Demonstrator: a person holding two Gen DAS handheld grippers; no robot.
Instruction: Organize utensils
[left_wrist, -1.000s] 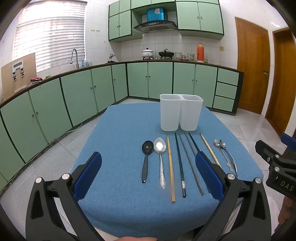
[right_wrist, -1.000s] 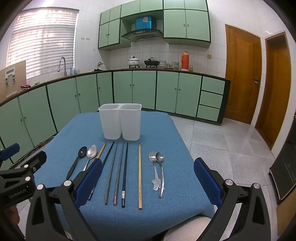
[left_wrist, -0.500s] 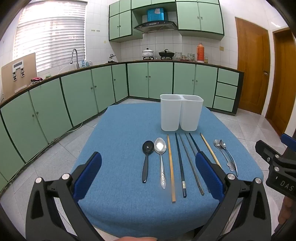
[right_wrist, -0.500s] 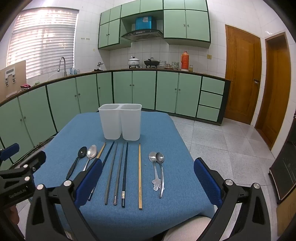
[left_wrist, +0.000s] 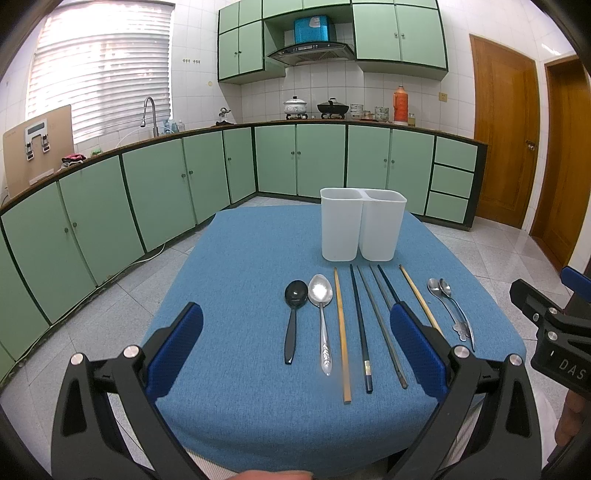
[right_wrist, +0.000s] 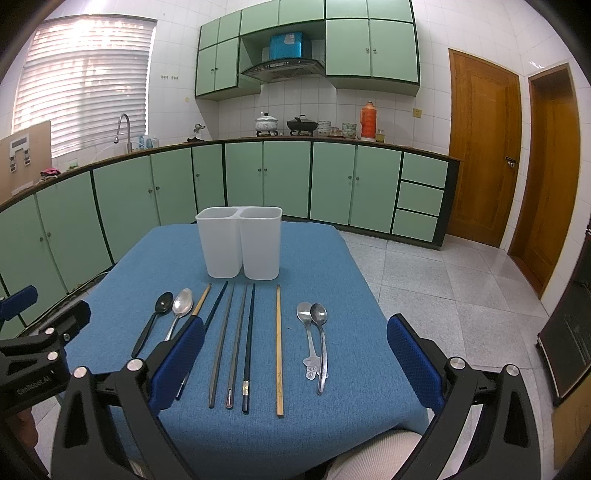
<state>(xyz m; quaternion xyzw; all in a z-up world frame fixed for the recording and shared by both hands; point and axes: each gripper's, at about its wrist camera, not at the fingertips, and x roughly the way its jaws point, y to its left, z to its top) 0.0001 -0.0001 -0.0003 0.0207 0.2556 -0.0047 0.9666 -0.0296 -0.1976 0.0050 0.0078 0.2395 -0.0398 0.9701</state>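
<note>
Both the left hand-held gripper (left_wrist: 295, 339) and the right hand-held gripper (right_wrist: 295, 347) hover with jaws wide apart over the near edge of the blue-covered counter (left_wrist: 236, 258), where spoons (right_wrist: 173, 310) and chopsticks (right_wrist: 279, 347) lie in a row before a white, seemingly empty two-compartment holder (right_wrist: 240, 243).

A home kitchen is shown. Mint-green base cabinets (left_wrist: 295, 162) are run along tiled walls beneath a counter where a faucet (left_wrist: 148, 116), a white pot (left_wrist: 295, 106), a black wok (left_wrist: 332, 108) and an orange thermos (left_wrist: 399, 104) are set. Wall cupboards (right_wrist: 349, 40) and a range hood (right_wrist: 283, 68) are mounted above, and wooden doors (right_wrist: 484, 147) are seen on the right.
</note>
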